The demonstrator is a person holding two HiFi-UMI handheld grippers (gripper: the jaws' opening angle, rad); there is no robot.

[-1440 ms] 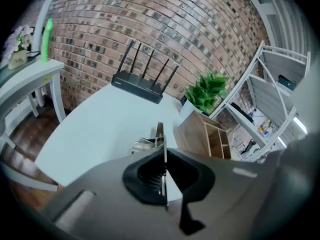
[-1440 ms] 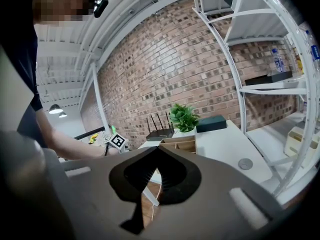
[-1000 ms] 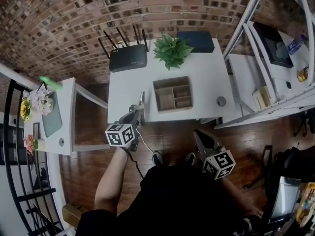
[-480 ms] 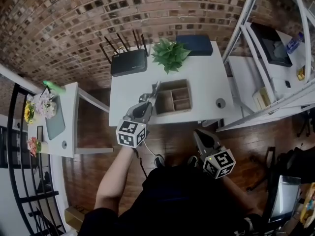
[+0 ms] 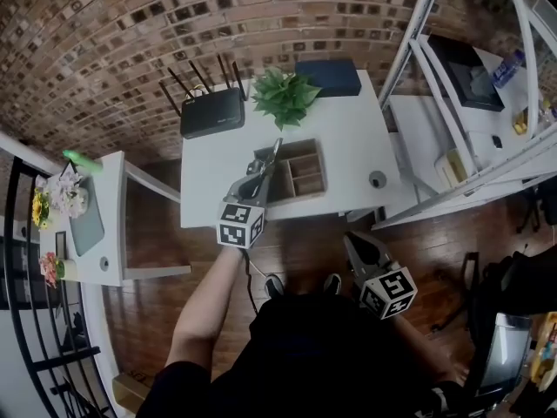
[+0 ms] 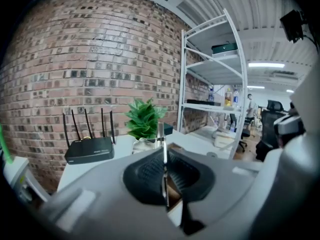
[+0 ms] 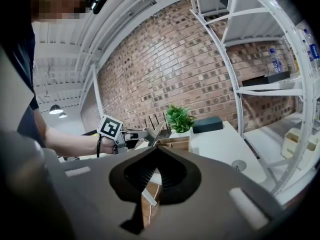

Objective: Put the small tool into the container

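My left gripper (image 5: pixel 259 176) is shut on a thin, flat metal tool (image 5: pixel 273 154) and holds it over the left side of the wooden divided container (image 5: pixel 304 171) on the white table (image 5: pixel 348 138). In the left gripper view the tool (image 6: pixel 163 146) stands as a narrow strip pinched between the dark pads (image 6: pixel 150 171), with the container (image 6: pixel 175 146) just beyond. My right gripper (image 5: pixel 353 239) hangs low over the wooden floor in front of the table, shut with nothing in it. Its own view shows the left gripper (image 7: pixel 148 134) and tool (image 7: pixel 161 127) above the container (image 7: pixel 176 143).
A black router (image 5: pixel 211 111), a green potted plant (image 5: pixel 282 96) and a dark blue box (image 5: pixel 328 77) line the table's far edge. A small round grey disc (image 5: pixel 377 179) lies at its right front. White shelving (image 5: pixel 470 103) stands right, a side table (image 5: pixel 100 225) left.
My left gripper has carried the tool from the table's front left edge forward and right, to above the container. The right gripper has stayed about where it was.
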